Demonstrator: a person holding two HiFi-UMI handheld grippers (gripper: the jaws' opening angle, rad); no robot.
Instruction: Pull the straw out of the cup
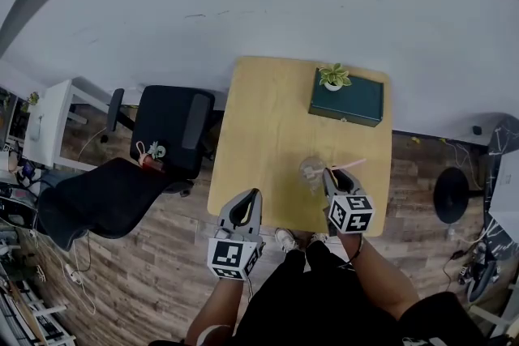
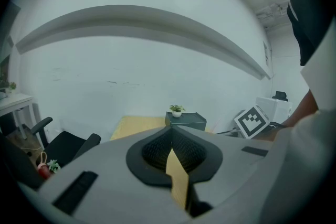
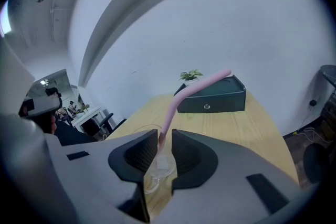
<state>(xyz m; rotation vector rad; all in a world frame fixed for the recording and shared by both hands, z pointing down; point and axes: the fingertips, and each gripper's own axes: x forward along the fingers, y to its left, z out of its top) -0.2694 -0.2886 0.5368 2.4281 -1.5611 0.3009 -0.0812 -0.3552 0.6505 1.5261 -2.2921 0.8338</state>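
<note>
A clear plastic cup [image 1: 311, 173] stands on the wooden table [image 1: 259, 117] near its front edge, with a bent pink straw [image 1: 350, 165] rising from it and leaning right. My right gripper [image 1: 328, 174] is right above the cup. In the right gripper view the straw [image 3: 181, 93] runs down between the narrowly set jaws of the right gripper [image 3: 164, 136], which is shut on it; the cup [image 3: 152, 173] shows below through the gap. My left gripper [image 1: 253, 194] hovers at the table's front edge, left of the cup, and the left gripper [image 2: 171, 139] is shut and holds nothing.
A dark green box [image 1: 347, 97] with a small potted plant [image 1: 333, 77] sits at the table's far right. A black office chair [image 1: 170, 126] stands left of the table. A white wall lies behind, wooden floor around.
</note>
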